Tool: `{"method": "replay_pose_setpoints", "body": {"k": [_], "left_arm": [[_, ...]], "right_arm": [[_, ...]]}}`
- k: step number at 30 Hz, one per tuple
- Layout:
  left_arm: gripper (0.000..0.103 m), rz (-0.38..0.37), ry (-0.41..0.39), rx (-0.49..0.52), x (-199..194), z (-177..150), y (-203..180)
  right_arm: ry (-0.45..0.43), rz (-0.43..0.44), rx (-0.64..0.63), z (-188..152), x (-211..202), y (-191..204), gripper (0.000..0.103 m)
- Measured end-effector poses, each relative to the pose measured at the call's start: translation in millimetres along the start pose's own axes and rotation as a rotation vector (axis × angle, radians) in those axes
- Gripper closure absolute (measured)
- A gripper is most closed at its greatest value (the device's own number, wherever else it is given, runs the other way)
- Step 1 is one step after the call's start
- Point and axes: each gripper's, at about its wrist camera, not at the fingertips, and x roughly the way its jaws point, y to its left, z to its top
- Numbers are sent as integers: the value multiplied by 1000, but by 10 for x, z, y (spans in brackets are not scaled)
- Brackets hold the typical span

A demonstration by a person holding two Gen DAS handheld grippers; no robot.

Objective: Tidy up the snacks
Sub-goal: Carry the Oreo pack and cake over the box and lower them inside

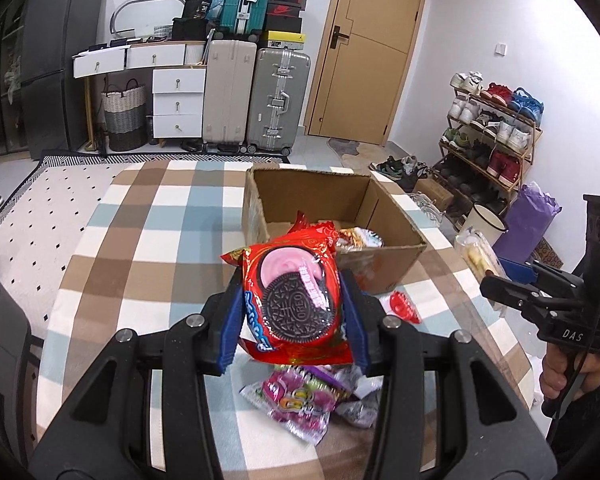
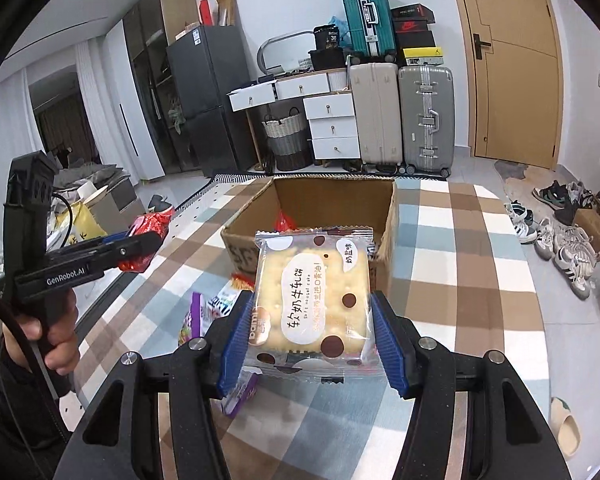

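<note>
My left gripper (image 1: 294,312) is shut on a red Oreo packet (image 1: 296,292), held above the checked tablecloth just short of the open cardboard box (image 1: 384,272). My right gripper (image 2: 312,332) is shut on a clear nougat cracker packet (image 2: 312,300), also held in front of the box (image 2: 244,256). The box holds a few snack packets (image 1: 358,237). Purple and pink packets (image 1: 300,400) lie on the table under the grippers. In the right wrist view the left gripper (image 2: 140,250) shows at the left with the red packet.
A small red packet (image 1: 405,306) lies beside the box. Purple packets (image 2: 204,316) lie on the checked table (image 2: 480,280). Suitcases (image 1: 256,100), drawers and a fridge stand behind. A shoe rack (image 1: 496,136) is at the right.
</note>
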Motion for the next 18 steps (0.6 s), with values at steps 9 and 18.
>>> {"method": "replay_pose_setpoints", "body": {"k": [9,18], "left_arm": [[62,-16,-4,-6,270,216,-7],[62,-30,-1,19,580,439,-51]], "right_arm": [[-5,16,-7,231,140,-30,45],[-10,29,12,396,363,-113,45]]}}
